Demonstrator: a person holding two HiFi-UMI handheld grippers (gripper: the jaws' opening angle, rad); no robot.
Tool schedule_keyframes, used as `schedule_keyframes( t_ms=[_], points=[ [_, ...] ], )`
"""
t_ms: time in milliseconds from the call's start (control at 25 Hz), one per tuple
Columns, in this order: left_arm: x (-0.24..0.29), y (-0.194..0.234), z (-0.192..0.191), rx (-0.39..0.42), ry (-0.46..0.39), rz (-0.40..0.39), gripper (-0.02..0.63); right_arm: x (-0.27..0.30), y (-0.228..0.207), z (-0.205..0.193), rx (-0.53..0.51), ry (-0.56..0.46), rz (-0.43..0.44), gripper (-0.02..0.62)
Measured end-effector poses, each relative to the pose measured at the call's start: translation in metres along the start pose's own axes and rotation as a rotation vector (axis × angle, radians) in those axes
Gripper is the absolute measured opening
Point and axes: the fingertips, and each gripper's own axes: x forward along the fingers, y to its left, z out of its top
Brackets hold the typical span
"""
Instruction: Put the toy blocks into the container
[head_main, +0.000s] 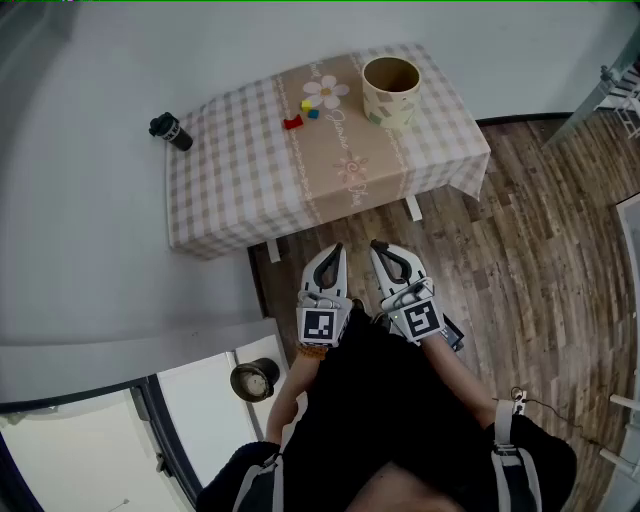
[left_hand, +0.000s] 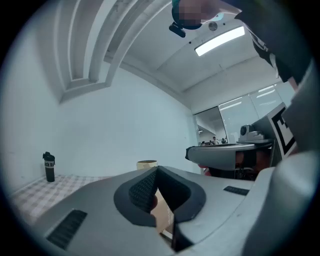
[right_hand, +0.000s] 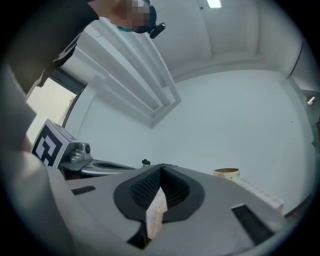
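Note:
Small toy blocks, a red one (head_main: 292, 122), a yellow one (head_main: 307, 105) and a blue one (head_main: 314, 113), lie on the checked tablecloth near a printed flower. A round beige container (head_main: 390, 89) stands to their right, open at the top; its rim also shows in the left gripper view (left_hand: 147, 164) and the right gripper view (right_hand: 227, 173). My left gripper (head_main: 335, 250) and right gripper (head_main: 378, 247) hover side by side near my body, short of the table's near edge. Both are shut with nothing between the jaws.
A low table (head_main: 230, 190) with a checked cloth stands against a grey wall. A black bottle (head_main: 171, 131) stands at its far left corner. A dark round cup (head_main: 255, 380) sits on a white ledge to my left. Wooden floor lies to the right.

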Motion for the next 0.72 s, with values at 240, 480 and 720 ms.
schedule_keyframes(
  t_ms=[240,480,720],
  points=[
    [0.013,-0.018,-0.007,0.025,0.000,-0.020,-0.009,-0.016,-0.022,-0.012,0.063,0.007,0.009,-0.002],
    [0.036,-0.017,-0.013,0.023,0.010,-0.019,-0.009,-0.010,-0.055,-0.025,0.064,0.025,-0.047,-0.002],
    [0.073,0.019,-0.036,0.020,-0.001,-0.013,-0.009,0.025,-0.084,-0.047,0.055,0.053,-0.077,-0.002]
  ],
)
